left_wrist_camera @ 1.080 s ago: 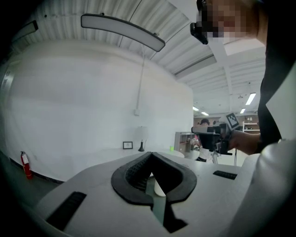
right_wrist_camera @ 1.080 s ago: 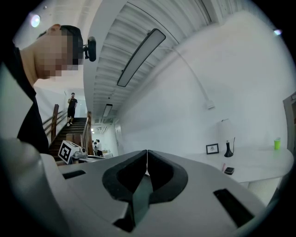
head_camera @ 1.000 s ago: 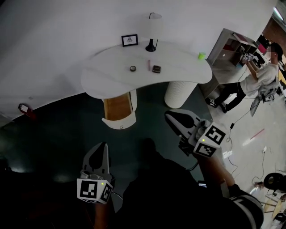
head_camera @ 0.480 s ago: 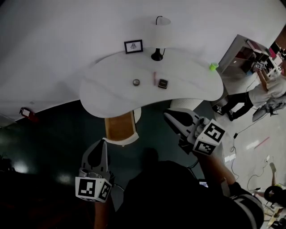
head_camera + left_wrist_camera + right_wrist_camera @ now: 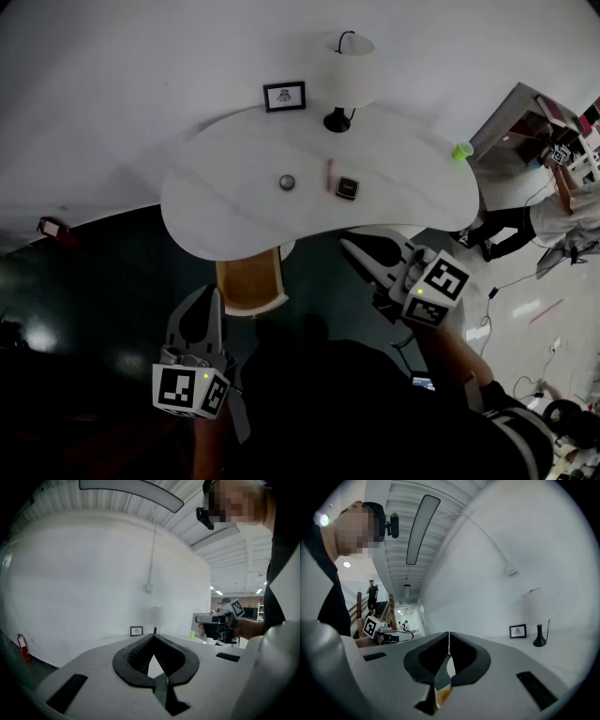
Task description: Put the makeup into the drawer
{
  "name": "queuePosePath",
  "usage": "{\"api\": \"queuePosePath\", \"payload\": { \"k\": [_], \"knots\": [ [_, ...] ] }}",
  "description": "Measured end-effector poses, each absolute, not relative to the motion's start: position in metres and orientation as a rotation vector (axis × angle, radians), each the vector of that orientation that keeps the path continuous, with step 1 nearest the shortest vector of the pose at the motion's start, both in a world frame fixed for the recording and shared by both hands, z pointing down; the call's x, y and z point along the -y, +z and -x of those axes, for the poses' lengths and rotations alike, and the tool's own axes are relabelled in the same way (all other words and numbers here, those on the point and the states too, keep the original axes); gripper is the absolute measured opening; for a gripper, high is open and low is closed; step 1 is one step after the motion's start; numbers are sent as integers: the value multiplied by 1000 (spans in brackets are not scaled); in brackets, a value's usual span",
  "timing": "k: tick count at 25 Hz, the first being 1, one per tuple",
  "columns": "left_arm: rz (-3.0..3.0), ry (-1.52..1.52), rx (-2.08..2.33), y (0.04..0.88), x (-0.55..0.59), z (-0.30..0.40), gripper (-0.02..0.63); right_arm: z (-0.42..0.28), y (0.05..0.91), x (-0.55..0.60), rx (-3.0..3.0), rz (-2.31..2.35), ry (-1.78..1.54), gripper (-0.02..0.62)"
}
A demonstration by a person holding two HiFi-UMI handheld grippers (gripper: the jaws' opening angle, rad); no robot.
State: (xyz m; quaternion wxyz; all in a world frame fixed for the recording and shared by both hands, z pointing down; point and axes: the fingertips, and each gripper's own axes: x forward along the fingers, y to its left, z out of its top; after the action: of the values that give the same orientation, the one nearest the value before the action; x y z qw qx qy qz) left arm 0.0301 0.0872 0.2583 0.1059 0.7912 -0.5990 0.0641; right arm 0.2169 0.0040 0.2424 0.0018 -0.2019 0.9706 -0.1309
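The left gripper (image 5: pixel 215 293) and the right gripper (image 5: pixel 345 243) had their jaws together and empty. Over the last second the table (image 5: pixel 225 202) had drawn nearer, so I judged the approach under way, with nothing picked yet. The open drawer (image 5: pixel 248 281) sat between them. The makeup, a round compact (image 5: pixel 287 182), pink stick (image 5: pixel 329 174) and dark square case (image 5: pixel 348 187), lay on the table at the right gripper's twelve o'clock, well apart.

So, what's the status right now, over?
Both shut, empty: left gripper, right gripper. On table: compact, pink stick, round pot. Open drawer below. Nothing blocking.
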Motion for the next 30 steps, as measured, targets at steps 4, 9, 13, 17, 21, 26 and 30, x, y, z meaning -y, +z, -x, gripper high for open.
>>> {"api": "queuePosePath", "payload": {
  "k": [4,9,13,17,21,26,30],
  "knots": [
    [-2306,171,1770,265,-69,-8,11,-192,253,19,-3069,634,-439,17],
    [-2321,182,1745,273,-43,31,11,-143,251,44,-3099,635,-422,17],
    [-2359,206,1729,274,-22,65,11,-105,253,64,-3111,679,-414,17],
    [-2390,214,1707,278,-3,100,11,-67,261,82,-3150,708,-427,18],
    [-2416,221,1662,288,5,124,11,-41,269,91,-3178,757,-446,18],
    [-2424,237,1574,314,16,142,11,-21,295,99,-3232,812,-458,19],
    [-2395,235,1546,327,25,145,11,-26,338,119,-3275,919,-552,123]
  ]
}}
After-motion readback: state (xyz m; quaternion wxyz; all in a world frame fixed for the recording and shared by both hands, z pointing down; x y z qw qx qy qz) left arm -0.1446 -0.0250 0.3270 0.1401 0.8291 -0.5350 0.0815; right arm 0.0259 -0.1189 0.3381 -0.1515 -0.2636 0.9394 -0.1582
